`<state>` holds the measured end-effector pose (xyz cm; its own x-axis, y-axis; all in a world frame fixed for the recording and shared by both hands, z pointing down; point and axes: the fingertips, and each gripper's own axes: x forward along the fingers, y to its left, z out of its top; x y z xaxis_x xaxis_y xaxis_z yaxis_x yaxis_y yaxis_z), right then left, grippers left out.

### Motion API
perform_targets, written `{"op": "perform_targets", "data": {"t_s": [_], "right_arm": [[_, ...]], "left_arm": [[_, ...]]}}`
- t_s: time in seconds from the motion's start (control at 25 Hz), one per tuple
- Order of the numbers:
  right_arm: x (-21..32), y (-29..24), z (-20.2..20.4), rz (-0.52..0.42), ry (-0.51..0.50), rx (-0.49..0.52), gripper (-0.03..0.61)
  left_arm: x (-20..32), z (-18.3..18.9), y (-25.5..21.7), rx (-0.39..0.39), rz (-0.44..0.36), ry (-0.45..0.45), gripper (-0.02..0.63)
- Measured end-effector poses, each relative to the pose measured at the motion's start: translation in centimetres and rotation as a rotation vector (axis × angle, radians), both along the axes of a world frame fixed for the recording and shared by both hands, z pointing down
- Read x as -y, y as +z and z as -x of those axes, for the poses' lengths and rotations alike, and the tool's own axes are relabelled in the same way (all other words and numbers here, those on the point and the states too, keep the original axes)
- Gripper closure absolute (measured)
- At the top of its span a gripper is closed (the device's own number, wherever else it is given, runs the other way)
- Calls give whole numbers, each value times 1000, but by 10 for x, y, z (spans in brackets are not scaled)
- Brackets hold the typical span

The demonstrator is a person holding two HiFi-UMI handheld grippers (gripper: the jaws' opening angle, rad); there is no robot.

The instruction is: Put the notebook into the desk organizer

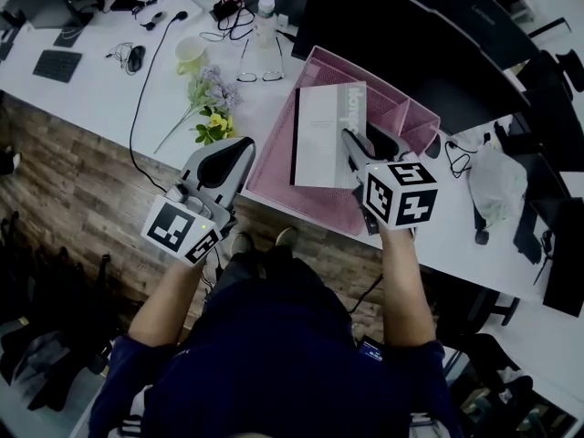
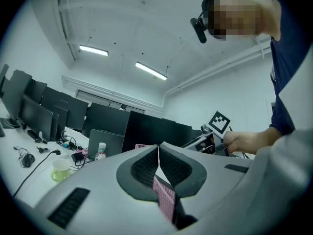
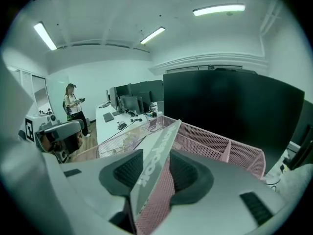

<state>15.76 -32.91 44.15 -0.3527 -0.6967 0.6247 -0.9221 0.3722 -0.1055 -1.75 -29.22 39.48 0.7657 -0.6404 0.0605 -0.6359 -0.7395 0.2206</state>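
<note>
The grey-white notebook [image 1: 324, 135] with a black spine lies flat in the pink mesh desk organizer [image 1: 274, 172] on the white desk. My right gripper [image 1: 350, 139] sits over the notebook's right edge. In the right gripper view the notebook [image 3: 164, 141] stands between the jaws of the right gripper [image 3: 156, 163], with a gap at the right pad, so the gripper is open. My left gripper [image 1: 247, 145] is at the organizer's near left rim. It is shut on the pink mesh [image 2: 165, 199], and the tips of the left gripper [image 2: 158, 148] meet above it.
Behind the organizer stand a dark monitor [image 1: 401, 26], a water bottle [image 1: 265, 16], glasses [image 1: 260, 76], a cup [image 1: 190, 53] and a bunch of flowers [image 1: 210, 108]. A plastic bag [image 1: 497, 185] and cables lie to the right. A person [image 3: 73, 106] stands far off.
</note>
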Motion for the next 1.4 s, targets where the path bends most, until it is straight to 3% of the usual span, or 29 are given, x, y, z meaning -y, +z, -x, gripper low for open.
{"op": "perform_targets", "data": {"t_s": [0.4,1.4], "right_arm": [[-6,-4,-8,-28,31,15,388],[-53,-53,-3,-223,40,113,388]], "left_arm": [[-6,-5,-3,3,-10,9,580],[-44,-13,-34,35,-88,40,580]]}}
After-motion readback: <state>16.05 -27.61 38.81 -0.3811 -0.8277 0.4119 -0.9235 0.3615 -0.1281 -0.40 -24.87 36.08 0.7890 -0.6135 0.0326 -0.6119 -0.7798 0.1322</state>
